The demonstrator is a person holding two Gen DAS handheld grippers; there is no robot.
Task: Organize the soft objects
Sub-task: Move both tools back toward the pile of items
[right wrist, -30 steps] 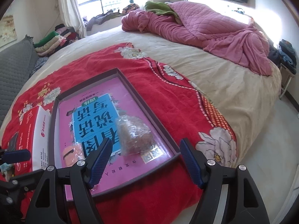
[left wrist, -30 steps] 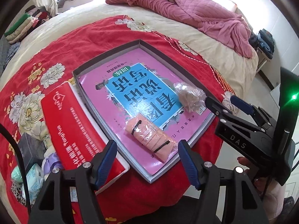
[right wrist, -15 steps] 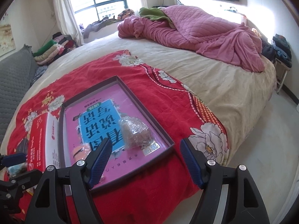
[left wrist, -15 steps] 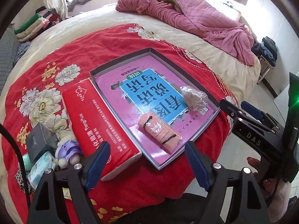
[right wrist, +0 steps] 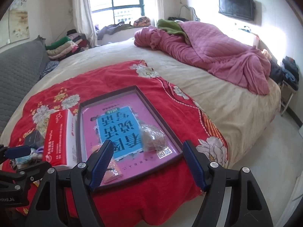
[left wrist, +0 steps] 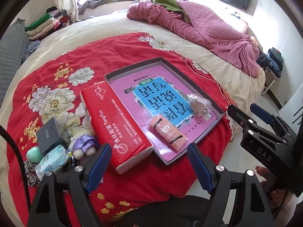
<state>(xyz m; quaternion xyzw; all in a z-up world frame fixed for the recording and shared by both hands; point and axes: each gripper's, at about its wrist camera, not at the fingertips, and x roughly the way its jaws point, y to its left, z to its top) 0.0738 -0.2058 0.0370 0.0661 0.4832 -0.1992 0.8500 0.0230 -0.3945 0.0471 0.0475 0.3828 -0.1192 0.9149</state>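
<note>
A shallow dark-rimmed box (left wrist: 191, 75) (right wrist: 161, 117) with a pink and blue printed bottom lies on the red flowered blanket (left wrist: 94, 53). Inside lie a rolled peach cloth with black bands (left wrist: 167, 132) (right wrist: 111, 172) and a brownish bundle in clear plastic (left wrist: 198, 105) (right wrist: 153, 137). A red tissue pack (left wrist: 115, 123) (right wrist: 57, 141) lies left of the box. A purple-dressed plush toy (left wrist: 83, 144), a pale packet (left wrist: 52, 158) and a green ball (left wrist: 34, 154) lie further left. My left gripper (left wrist: 149, 167) and right gripper (right wrist: 146, 162) are both open, empty, above the near bed edge.
A dark small box (left wrist: 48, 134) sits by the plush toy. A crumpled pink quilt (left wrist: 204, 30) lies at the far right of the bed. Folded clothes (left wrist: 43, 26) are stacked far left. Floor (right wrist: 265, 151) lies right of the bed.
Both grippers have pulled back and up from the box, so more of the bed and the objects at the left show. Both stay open. The objects have not moved.
</note>
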